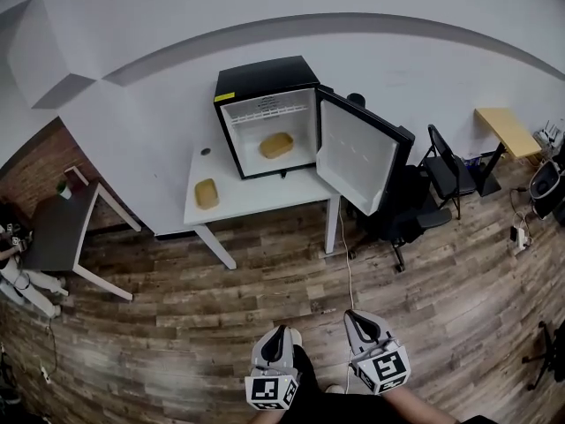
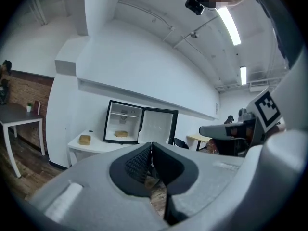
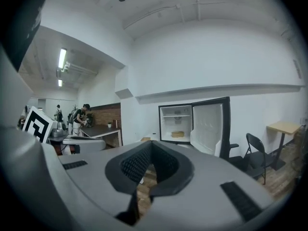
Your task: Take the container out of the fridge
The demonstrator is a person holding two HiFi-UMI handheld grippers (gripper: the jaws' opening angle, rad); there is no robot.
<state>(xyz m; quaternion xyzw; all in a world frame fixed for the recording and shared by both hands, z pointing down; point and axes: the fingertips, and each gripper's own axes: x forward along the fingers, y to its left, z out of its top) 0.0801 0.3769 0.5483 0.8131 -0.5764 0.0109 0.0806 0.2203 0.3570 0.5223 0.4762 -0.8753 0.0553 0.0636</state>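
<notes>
Small black fridge (image 1: 265, 78) with a white interior stands on the white table (image 1: 265, 203), its door (image 1: 357, 153) swung open to the right. The tan rectangular container (image 1: 276, 145) lies inside, on the bottom of the compartment. A second tan container (image 1: 207, 193) sits on the table, left of the fridge. The left gripper (image 1: 281, 331) and right gripper (image 1: 355, 316) are closed and empty, over the wooden floor (image 1: 159, 316), well apart from the table.
</notes>
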